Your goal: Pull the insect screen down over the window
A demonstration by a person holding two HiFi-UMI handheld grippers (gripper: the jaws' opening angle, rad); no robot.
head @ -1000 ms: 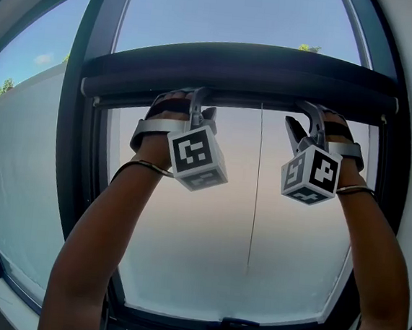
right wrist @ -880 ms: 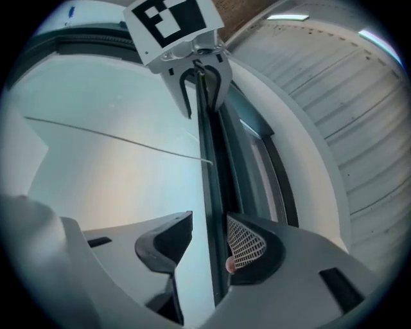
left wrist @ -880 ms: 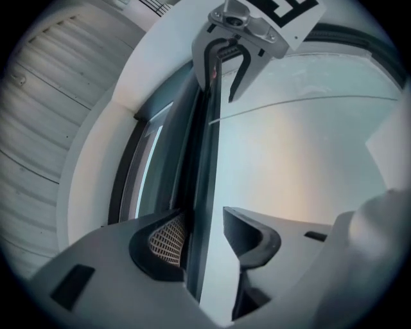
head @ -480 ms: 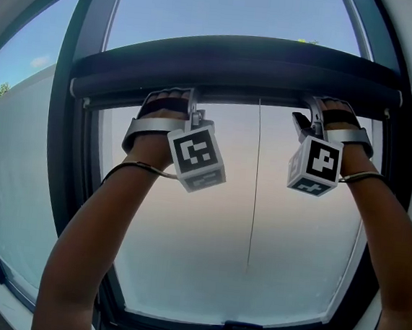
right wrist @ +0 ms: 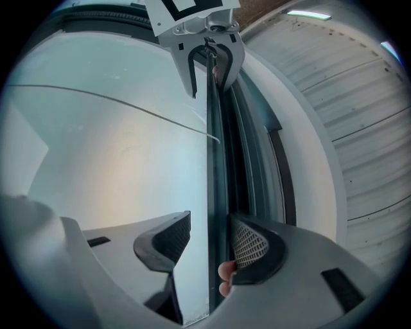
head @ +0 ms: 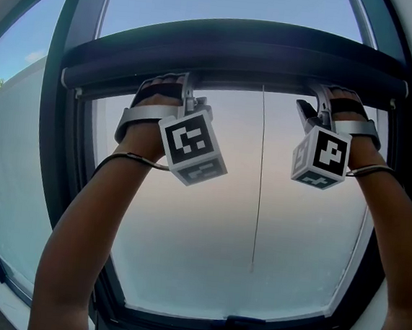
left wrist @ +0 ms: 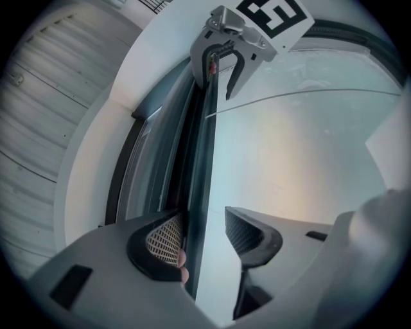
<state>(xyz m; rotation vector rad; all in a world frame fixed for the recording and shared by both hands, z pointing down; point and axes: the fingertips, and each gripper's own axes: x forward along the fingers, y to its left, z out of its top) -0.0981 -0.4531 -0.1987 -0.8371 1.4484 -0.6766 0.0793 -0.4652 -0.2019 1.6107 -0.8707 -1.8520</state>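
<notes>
The left gripper and the right gripper each loosely straddled the slim dark metal bar of the insect screen, rolled up at the window's top. Both grippers' jaws had just been opening, so a downward pull risked slipping off the bar.

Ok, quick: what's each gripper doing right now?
Left gripper: open, jaws just opened, pull bar between them, unclamped.
Right gripper: open, jaws just opened, same bar between them.

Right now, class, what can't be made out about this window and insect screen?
Insect screen mesh: head view, hidden by the dark curved roller housing.
Thin hanging cord: head view, lower tip too small to identify.
Dark window frame: head view, lower corners behind forearms or cut off.
</notes>
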